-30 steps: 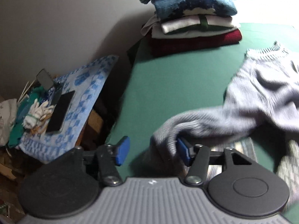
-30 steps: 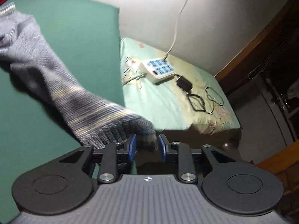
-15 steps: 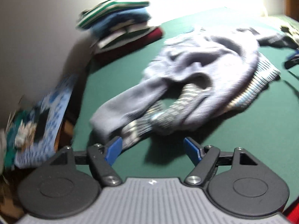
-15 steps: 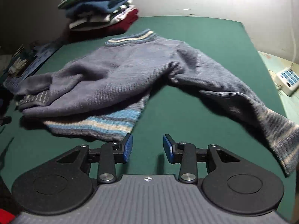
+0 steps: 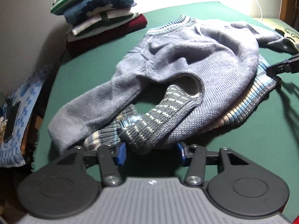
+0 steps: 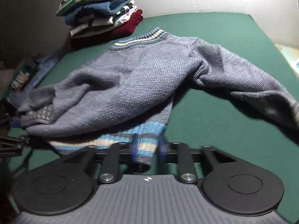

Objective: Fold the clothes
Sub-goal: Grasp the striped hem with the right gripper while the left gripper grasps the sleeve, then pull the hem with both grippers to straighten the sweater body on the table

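Grippers are both working at the near edge of the sweater [image 6: 130, 85], which is lying rumpled on the green bench [image 6: 214, 123]. Right gripper [image 6: 147, 147] is closing its jaws on the striped hem [image 6: 145, 141], a fold of which is sitting between the blurred blue pads. Left gripper [image 5: 151, 151] is closing too, its jaws half spread with the striped cuff [image 5: 142, 130] lying just at their tips, not yet pinched as far as I can tell. Sweater's collar is pointing away toward the stack [image 5: 101, 13] of folded clothes at the bench's far left corner, one sleeve is trailing off to the right in the right wrist view, and the other sleeve is bunching over the hem on the left side. Step in hand is, I judge, taking hold of the garment to spread it flat before any fold. Next move is likely calling for firm pinches on both sides, then pulling hem and sleeve apart so the body is lying smooth
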Available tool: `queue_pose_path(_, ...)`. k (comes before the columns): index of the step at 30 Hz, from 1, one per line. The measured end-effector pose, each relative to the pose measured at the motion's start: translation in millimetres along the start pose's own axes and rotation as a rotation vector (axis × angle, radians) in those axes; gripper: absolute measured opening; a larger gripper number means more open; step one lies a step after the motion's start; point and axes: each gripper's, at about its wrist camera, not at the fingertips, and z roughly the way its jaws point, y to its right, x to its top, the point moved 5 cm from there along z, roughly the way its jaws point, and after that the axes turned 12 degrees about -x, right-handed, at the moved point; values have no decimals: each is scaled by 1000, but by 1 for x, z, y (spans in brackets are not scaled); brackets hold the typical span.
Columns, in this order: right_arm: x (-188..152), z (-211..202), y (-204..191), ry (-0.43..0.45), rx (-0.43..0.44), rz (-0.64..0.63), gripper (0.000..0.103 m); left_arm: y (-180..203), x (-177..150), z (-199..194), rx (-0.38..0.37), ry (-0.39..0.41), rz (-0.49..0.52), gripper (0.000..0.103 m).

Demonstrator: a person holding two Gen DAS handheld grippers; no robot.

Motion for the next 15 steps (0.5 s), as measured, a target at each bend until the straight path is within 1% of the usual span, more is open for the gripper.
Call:
queue_pose_path(1, 0, -4, -1, 3, 6, -3, 10, 1, 1, -1, -4, 3, 1, 45)
queue_pose_path(3, -1, -16, 0, 16, 28, 0, 8, 2, 3, -8, -31, 20, -13, 41)
queue_pose_path(5, -2, -28, 1, 29, 49, 3, 5, 5, 4, -19, -58, 43, -30, 40)
queue_pose_path(8, -2, -54, 3, 41, 92, 17, 5, 13, 2, -38, -93, 67, -41, 35)
queue_pose_path(10, -5, -72, 6, 33, 118, 21, 5, 17, -1, -52, -123, 77, -57, 32)
queue_pose_path(13, -18, -92, 11, -4, 145, 6, 5, 24, -8, -71, -179, 88, -87, 33)
queue_pose_path(15, -31, -102, 12, -39, 139, -16, 5, 29, -16, -80, -193, 76, -80, 39)
